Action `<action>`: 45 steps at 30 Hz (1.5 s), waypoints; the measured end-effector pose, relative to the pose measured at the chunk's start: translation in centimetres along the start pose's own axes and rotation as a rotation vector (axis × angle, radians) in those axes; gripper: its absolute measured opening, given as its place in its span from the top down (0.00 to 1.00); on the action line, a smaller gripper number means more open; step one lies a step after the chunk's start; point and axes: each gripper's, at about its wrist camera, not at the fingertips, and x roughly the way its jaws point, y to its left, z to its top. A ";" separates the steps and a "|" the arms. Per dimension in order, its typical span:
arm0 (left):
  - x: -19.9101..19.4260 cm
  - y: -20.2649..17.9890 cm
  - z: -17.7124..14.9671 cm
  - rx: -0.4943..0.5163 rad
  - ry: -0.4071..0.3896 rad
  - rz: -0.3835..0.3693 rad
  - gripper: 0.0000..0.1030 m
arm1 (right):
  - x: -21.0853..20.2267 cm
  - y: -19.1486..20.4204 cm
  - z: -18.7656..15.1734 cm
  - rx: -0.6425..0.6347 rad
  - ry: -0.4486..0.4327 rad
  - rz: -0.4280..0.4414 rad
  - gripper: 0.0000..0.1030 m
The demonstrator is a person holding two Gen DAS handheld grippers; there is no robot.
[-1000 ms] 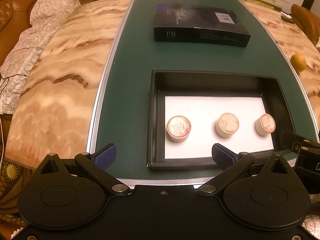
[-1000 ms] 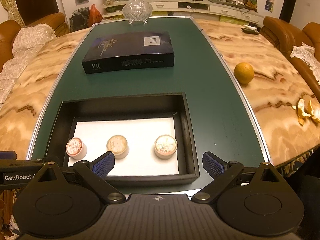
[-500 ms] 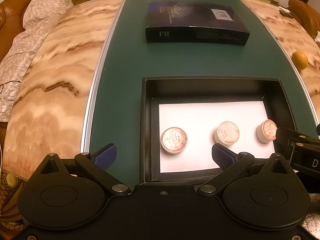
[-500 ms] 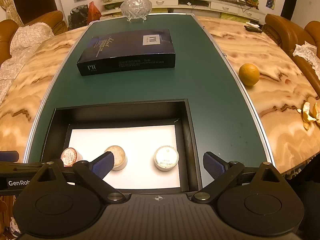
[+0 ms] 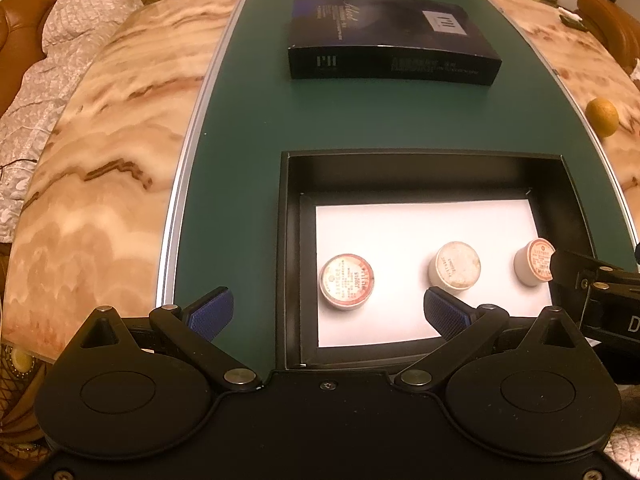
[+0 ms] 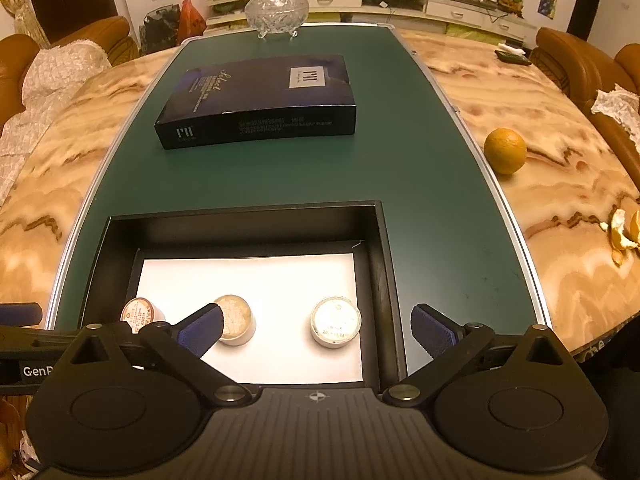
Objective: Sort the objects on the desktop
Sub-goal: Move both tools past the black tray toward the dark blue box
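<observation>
On the green mat (image 6: 420, 184) of the tabletop (image 6: 568, 240): open black tray (image 6: 240, 220), white liner, three small round jars standing in a row. Dark box (image 6: 260, 100) lies farther back, well apart from the tray. Orange (image 6: 505, 150) off the mat to the right; glass bowl (image 6: 277, 10) at the far end.

Left tool (image 5: 327, 313) released, fingers spread wide, holding nothing; left jar (image 5: 346, 282) sits roughly between them, beyond the tips. Right tool (image 6: 318, 330) also released and empty, right jar (image 6: 335, 321) lined up in its gap. Middle jar (image 6: 235, 319) just beside the right tool's left pad.

Judgement: both tools look set for a jar pick-up.

Risks:
- Right tool's left pad could clip the middle jar on closing and tip it.
- Outer fingers may catch the tray walls; left jar and right jar stand near them.
- Jars are small and smooth; an off-centre squeeze could squirt one out across the liner.
- The tools are close together; they could collide over the tray.
</observation>
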 end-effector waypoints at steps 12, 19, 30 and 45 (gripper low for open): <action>-0.1 0.0 -0.1 0.007 0.006 0.006 0.00 | 0.1 0.1 0.2 -0.002 0.004 -0.007 0.00; -0.4 -0.3 -0.2 0.027 -0.022 0.038 0.00 | 0.2 -0.2 0.0 0.009 0.003 -0.023 0.00; -0.5 -0.1 0.5 0.005 -0.035 0.060 0.00 | 0.1 -0.1 0.3 -0.015 -0.010 -0.037 0.00; 0.1 0.5 2.5 -0.001 -0.033 0.040 0.00 | 1.1 -0.2 2.2 -0.063 -0.029 -0.034 0.00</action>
